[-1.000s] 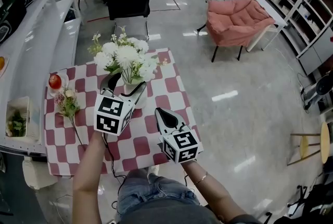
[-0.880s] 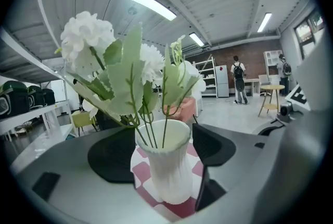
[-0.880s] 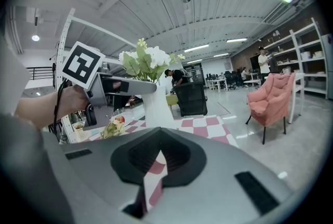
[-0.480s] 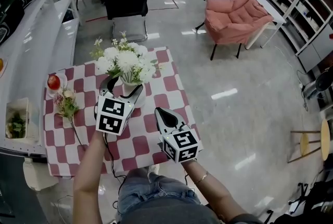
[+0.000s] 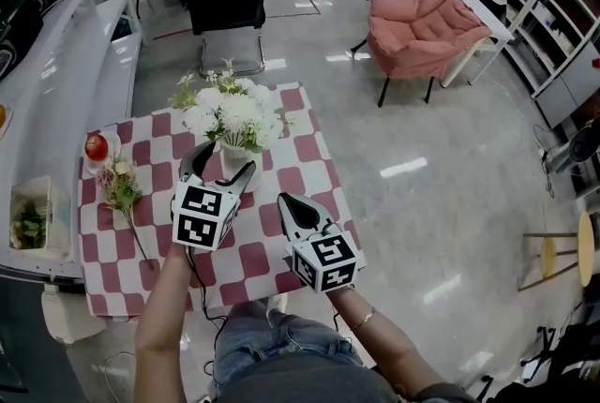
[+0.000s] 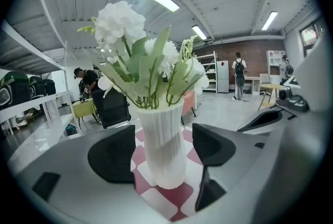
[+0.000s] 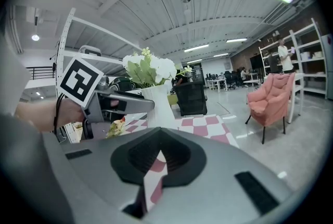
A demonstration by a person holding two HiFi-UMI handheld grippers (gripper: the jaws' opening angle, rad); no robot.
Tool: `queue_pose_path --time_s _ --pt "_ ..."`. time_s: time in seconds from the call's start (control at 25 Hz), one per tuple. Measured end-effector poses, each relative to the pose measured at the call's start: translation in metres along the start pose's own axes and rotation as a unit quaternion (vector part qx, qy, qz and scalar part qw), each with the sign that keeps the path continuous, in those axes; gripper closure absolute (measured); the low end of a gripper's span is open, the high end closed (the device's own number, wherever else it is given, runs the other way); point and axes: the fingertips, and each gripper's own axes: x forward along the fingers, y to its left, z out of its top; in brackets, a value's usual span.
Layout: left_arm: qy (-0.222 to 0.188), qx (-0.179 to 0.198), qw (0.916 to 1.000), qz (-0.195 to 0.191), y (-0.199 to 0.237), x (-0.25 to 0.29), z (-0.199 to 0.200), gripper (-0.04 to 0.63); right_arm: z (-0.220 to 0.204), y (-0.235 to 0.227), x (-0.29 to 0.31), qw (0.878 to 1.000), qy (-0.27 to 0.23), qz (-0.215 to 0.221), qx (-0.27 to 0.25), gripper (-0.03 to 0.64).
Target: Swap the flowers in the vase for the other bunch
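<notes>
Over at the left edge of the head view, a red apple (image 5: 97, 146) sits on a small plate, and just below it the other bunch (image 5: 122, 190) (pinkish blooms, long stem) lies flat on the checked table (image 5: 305, 148). Toward the middle stands the white ribbed vase (image 6: 164, 145), upright and holding the white flowers (image 5: 234, 115). The left gripper (image 5: 223, 165) has its jaws wide apart, one on either side of the vase's lower body, and a sliver of cloth shows beside the right-hand pad. Lower and to the right, the right gripper (image 5: 289, 202) hovers over the cloth with its jaws drawn nearly together, gripping nothing. A pink armchair (image 5: 422, 31) occupies the upper right.
</notes>
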Motion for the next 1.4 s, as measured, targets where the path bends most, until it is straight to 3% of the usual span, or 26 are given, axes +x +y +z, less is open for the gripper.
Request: queue_pose_path --time_s 0.44,0.6,0.84,1.4 --pt "0.004 -0.082 0.9964 0.017 -0.015 -0.022 -0.043 0.27 -0.008 0.008 -0.006 1.0 0.005 0.01 0.0 0.606" --pt "-0.004 -0.121 0.9917 0.042 -0.014 -0.036 -0.053 0.417 -0.011 0.01 -0.009 1.0 0.006 0.011 0.0 0.607" --pt "-0.015 -0.152 0.9865 0.059 -0.015 -0.055 -0.061 0.554 -0.006 0.01 -0.014 1.0 -0.004 0.003 0.001 0.607" --pt "-0.022 -0.165 0.985 0.045 -0.015 -0.096 -0.075 0.574 0.004 0.034 -0.017 0.999 -0.023 -0.035 -0.013 0.609"
